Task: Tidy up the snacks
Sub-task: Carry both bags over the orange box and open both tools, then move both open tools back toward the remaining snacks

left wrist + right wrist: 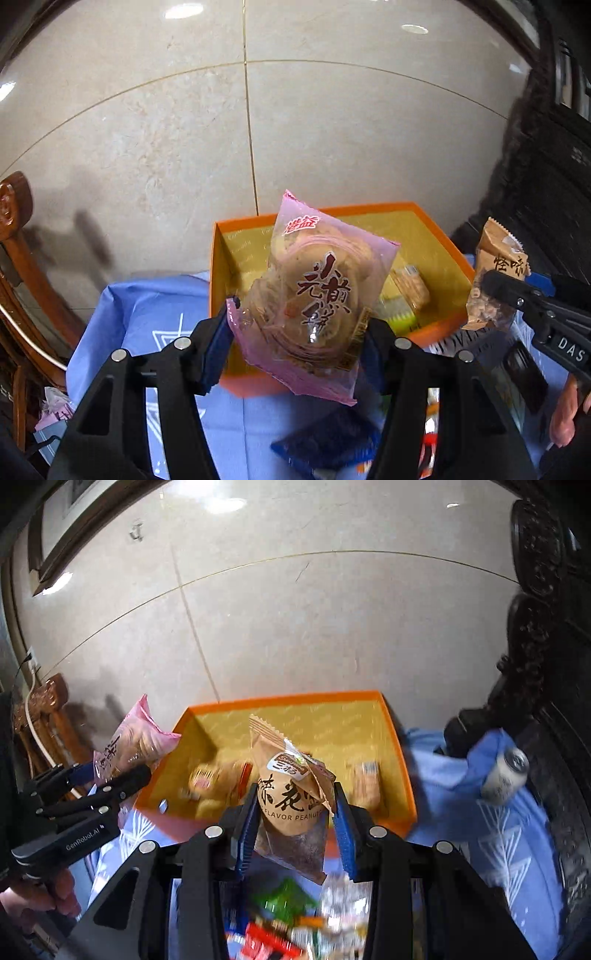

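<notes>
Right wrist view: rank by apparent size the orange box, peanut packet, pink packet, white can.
1. orange box
2. peanut packet, though it is nearest the lens, so inflated
3. pink packet, partly hidden by the left gripper's fingers
4. white can

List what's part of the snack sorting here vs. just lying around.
Job:
- pink pastry packet, held in left tool
- brown peanut packet, held in right tool
- orange box, some snacks already inside
- loose snack pile on the blue cloth

Lying about:
- white can
- wooden chair
- dark carved furniture
</notes>
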